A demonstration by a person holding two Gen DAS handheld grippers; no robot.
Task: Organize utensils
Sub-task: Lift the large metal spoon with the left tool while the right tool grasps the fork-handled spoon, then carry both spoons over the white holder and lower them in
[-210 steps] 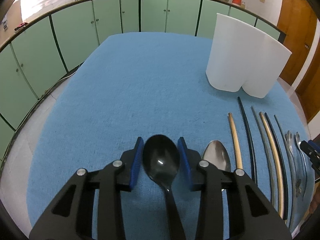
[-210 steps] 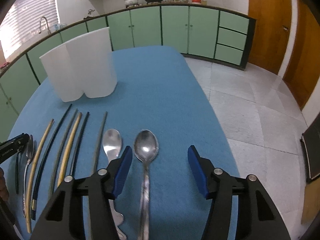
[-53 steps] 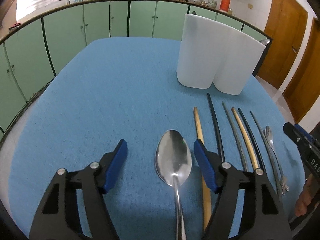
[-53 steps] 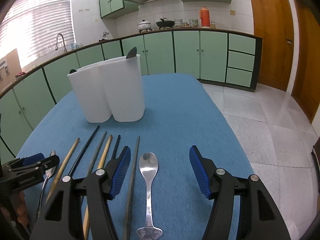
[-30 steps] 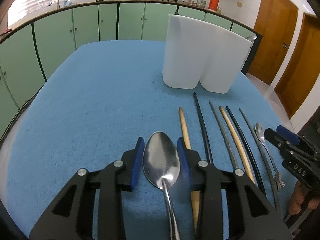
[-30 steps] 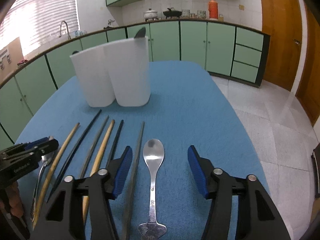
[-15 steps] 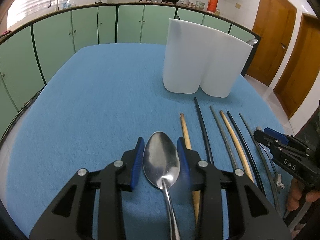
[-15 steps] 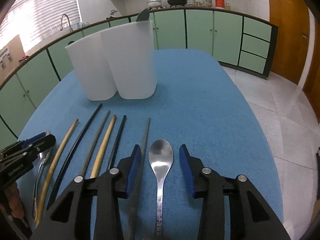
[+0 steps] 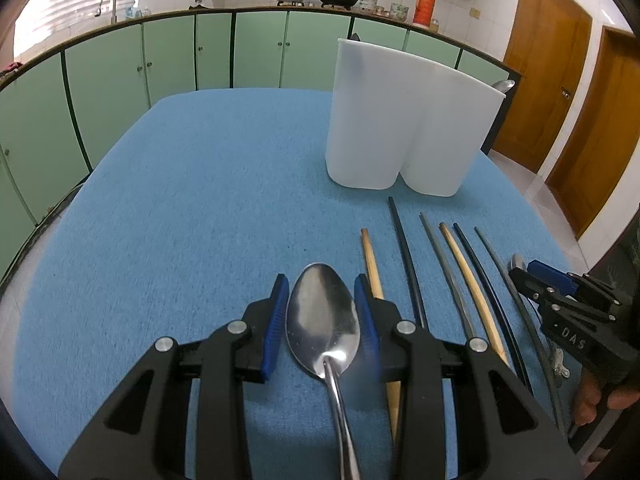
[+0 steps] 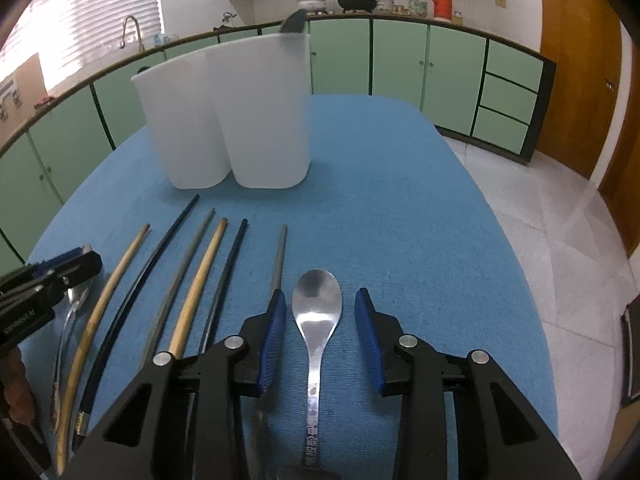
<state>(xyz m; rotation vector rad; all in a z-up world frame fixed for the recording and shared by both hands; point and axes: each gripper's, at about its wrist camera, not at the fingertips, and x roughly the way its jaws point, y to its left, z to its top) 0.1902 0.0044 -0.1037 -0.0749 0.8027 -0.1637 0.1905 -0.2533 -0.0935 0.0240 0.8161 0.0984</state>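
My left gripper (image 9: 322,312) is shut on a large steel spoon (image 9: 323,322), held above the blue table. My right gripper (image 10: 320,320) has its jaws closed in around a smaller steel spoon (image 10: 317,304); a narrow gap shows on each side of the bowl. A white two-part utensil holder (image 9: 408,120) stands at the far side; it also shows in the right wrist view (image 10: 228,112), with a dark utensil tip sticking out of it. Several chopsticks (image 10: 192,288) lie in a row between the grippers.
The blue table cloth (image 9: 192,200) covers a rounded table; its right edge drops to a tiled floor (image 10: 560,220). Green cabinets (image 9: 160,64) run along the back. Wooden doors (image 9: 560,92) stand at the right.
My left gripper stays shut on the large spoon and has lifted slightly. My right gripper's jaws stay narrowed around the small spoon, and the holder looks a little nearer.
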